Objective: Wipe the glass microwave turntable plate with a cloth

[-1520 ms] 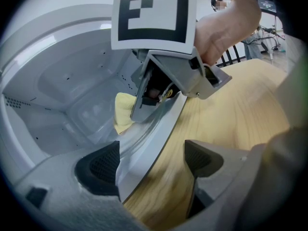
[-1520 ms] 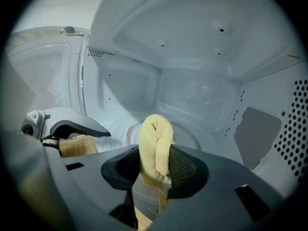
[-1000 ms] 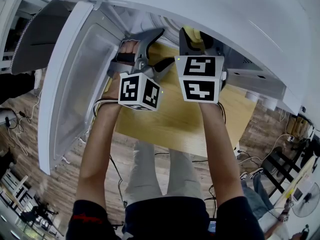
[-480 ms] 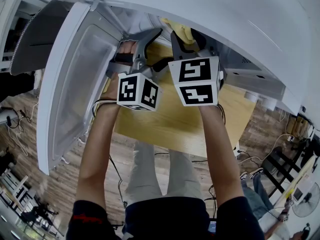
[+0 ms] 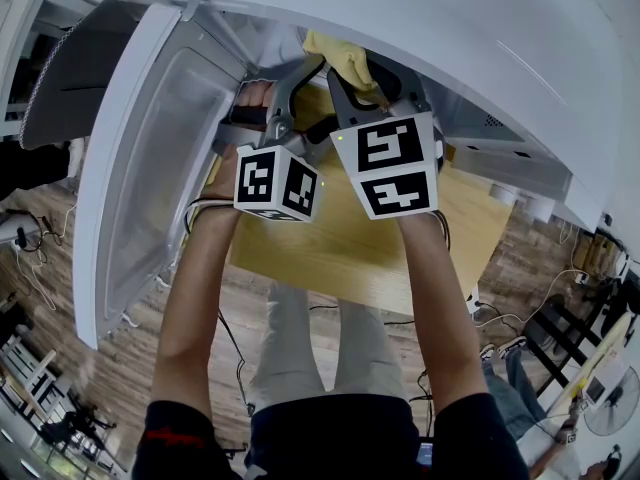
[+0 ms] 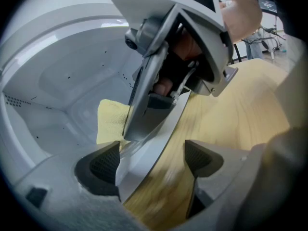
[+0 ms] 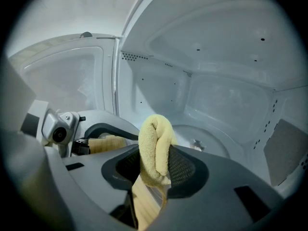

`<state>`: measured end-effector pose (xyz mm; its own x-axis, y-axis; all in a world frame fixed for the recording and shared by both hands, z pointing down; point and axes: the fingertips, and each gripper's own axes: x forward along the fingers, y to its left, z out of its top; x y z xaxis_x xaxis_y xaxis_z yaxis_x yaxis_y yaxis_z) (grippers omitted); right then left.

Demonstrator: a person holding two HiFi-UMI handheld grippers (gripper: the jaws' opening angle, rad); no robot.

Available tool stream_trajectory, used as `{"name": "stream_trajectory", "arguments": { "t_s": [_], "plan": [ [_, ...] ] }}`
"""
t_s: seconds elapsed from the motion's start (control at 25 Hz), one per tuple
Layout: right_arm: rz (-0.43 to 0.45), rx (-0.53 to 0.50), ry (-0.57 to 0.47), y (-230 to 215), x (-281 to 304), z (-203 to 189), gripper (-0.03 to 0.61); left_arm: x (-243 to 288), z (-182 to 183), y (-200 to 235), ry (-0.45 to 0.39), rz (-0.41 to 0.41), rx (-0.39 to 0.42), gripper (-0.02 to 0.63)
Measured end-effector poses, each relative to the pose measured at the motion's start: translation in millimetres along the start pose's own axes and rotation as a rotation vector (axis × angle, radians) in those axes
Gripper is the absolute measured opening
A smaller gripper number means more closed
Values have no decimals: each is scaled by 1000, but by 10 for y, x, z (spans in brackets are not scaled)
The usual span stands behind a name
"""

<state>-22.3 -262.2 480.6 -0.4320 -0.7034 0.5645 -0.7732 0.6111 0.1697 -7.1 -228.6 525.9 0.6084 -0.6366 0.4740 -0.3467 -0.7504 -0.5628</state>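
Observation:
A folded yellow cloth (image 7: 155, 148) is pinched between the pads of my right gripper (image 7: 155, 166), which is shut on it. In the head view this gripper (image 5: 355, 78) reaches into the open white microwave (image 5: 420, 28) with the cloth (image 5: 345, 58) at its tip. On the cavity floor lies a round turntable area (image 7: 211, 141) with a centre hub; the glass itself is hard to make out. My left gripper (image 6: 150, 162) stands open at the cavity's front lip (image 6: 154, 146), nothing between its pads. From there the cloth (image 6: 111, 119) shows beyond the right gripper's fingers.
The microwave door (image 5: 150, 158) hangs open at the left. A wooden table (image 5: 340, 238) carries the oven. The cavity's side walls (image 7: 159, 88) and ceiling close in around both grippers. The left gripper's body (image 7: 57, 131) lies just left of the cloth.
My right gripper has swung left and deeper into the cavity with the cloth, which now shows more in the head view. The left gripper has stayed put.

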Motion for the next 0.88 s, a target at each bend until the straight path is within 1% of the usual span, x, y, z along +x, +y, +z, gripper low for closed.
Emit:
{"name": "stream_trajectory", "arguments": {
  "t_s": [0.32,0.88],
  "plan": [
    [4,7,3,-22,-5,-9,141,-4,5,-12,-3,-3,6,417],
    [-61,55,6,-195,-29,-38,142,-10,15,-24,-9,-6,16,416]
  ]
}}
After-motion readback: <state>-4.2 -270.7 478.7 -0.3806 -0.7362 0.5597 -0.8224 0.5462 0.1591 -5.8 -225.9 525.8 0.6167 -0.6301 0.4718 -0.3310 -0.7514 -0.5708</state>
